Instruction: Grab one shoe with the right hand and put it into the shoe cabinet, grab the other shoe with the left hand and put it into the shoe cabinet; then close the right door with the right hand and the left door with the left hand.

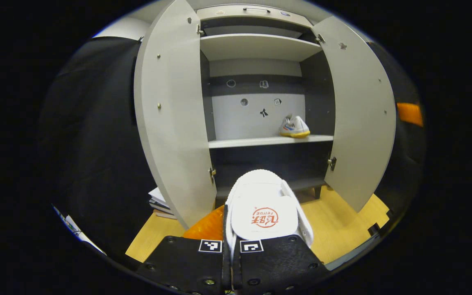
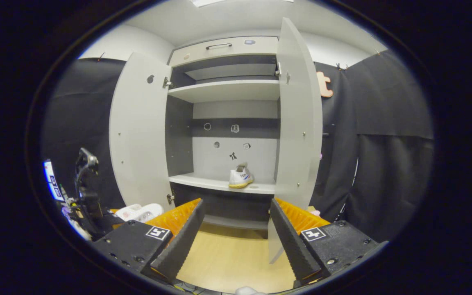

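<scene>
So we're on the second shoe: the left gripper (image 1: pixel 231 256) is clamped on a white shoe (image 1: pixel 265 209), held low in front of the open cabinet (image 1: pixel 260 45). The right gripper (image 2: pixel 236 241) hangs empty, fingers apart. Further back at about 1 o'clock, the first shoe (image 1: pixel 294 127) already sits on the shelf (image 1: pixel 252 142), so next I'd guess it needs lifting forward onto that shelf's free left side, between the two open doors.

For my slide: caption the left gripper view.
Left gripper carries a white shoe toward the open cabinet.
</scene>
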A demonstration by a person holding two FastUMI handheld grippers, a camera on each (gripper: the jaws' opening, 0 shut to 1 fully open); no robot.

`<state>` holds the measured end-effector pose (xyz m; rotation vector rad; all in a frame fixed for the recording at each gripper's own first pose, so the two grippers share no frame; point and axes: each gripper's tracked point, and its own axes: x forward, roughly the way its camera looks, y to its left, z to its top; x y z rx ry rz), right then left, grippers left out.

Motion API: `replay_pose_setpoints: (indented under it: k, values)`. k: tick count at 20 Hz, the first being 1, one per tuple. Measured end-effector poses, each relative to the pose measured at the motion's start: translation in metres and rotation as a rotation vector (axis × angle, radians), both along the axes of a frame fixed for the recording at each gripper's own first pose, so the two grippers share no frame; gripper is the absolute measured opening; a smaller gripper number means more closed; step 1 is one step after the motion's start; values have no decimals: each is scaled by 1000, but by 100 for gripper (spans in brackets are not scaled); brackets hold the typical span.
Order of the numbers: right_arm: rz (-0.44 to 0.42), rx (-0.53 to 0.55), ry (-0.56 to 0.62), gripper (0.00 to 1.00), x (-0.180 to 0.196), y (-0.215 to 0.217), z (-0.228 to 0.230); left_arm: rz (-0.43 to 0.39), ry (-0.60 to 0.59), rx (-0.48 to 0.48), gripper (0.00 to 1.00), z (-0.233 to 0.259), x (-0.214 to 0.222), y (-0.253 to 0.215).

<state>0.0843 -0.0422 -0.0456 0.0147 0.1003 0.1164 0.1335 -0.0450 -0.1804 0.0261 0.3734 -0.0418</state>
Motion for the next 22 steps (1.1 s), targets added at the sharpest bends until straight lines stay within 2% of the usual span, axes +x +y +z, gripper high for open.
replay_pose_setpoints:
  k: [2, 4, 6, 9, 11, 15, 17, 22]
  values:
    - [17, 0, -3, 100, 5, 1, -1, 6, -50, -25, 2, 42, 27, -6]
    - [31, 1, -1, 100, 10, 1, -4, 2, -131, -4, 2, 84, 65, -10]
    - [56, 5, 3, 100, 15, 4, -5, 27, -171, 0, 2, 110, 100, -12]
    - [79, 25, 7, 100, 24, 4, -5, 31, -212, -45, 2, 140, 154, -25]
    - [92, 28, 15, 100, 30, 4, -6, 36, -239, -11, 2, 153, 191, -32]
    - [102, 22, 32, 100, 41, 7, -9, 31, -223, -45, 2, 149, 259, -50]
    - [105, 19, 41, 100, 44, 9, -10, 32, -212, -32, 2, 138, 288, -56]
    - [84, -8, 74, 100, 49, 6, -22, 57, -100, -9, 2, 73, 360, -57]
